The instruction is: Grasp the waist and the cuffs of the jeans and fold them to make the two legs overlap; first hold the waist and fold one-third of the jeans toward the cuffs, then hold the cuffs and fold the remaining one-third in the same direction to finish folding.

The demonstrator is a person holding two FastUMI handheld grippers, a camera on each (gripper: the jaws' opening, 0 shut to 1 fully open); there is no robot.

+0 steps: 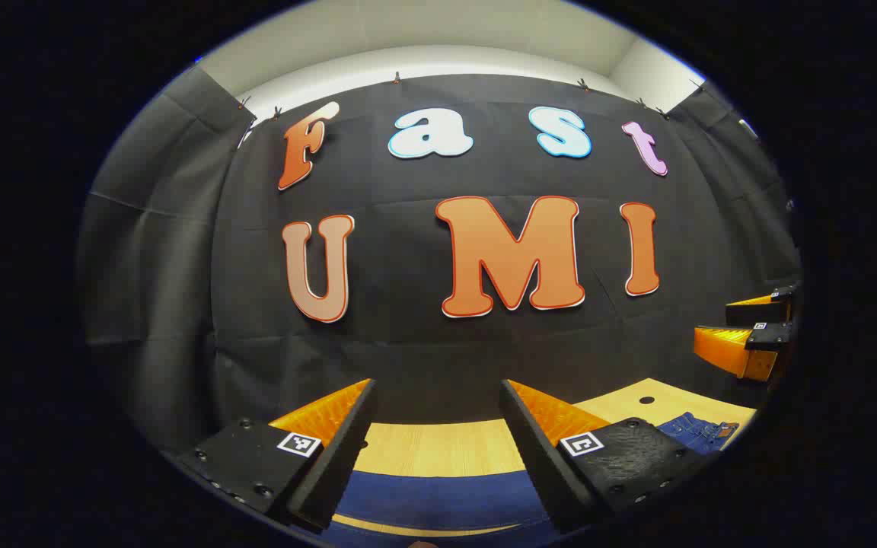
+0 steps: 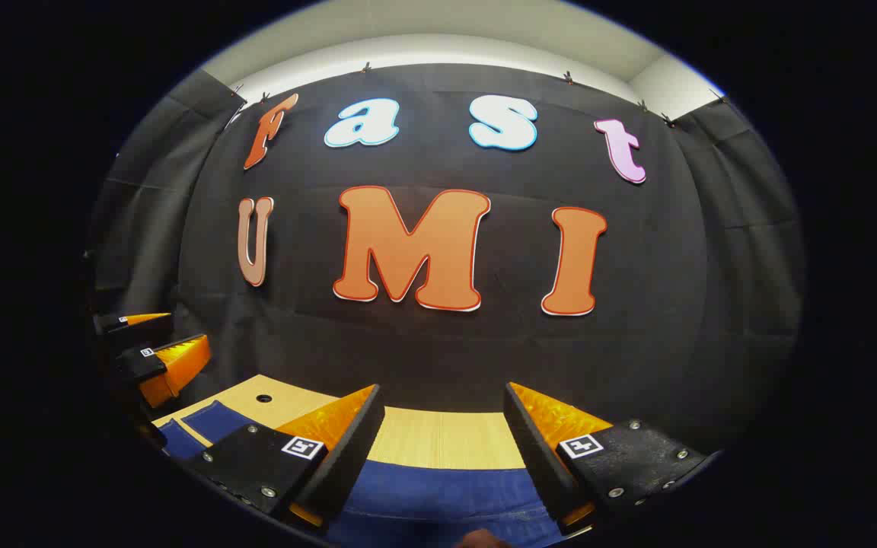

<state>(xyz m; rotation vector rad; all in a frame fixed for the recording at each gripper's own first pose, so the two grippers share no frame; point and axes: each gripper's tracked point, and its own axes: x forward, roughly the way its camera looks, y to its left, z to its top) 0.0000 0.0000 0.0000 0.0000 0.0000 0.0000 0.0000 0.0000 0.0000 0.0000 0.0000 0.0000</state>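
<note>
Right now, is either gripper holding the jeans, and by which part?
Nothing is held. The left gripper and the right gripper are both open, above the jeans lying on the wooden table, with no cloth between the fingers.

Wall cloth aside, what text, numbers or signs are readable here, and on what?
Left tool: square coded markers, patterns only, no words.
Right tool: same kind of square markers, no words.
Jeans: brown patch, too small to read.
No other text.
</note>
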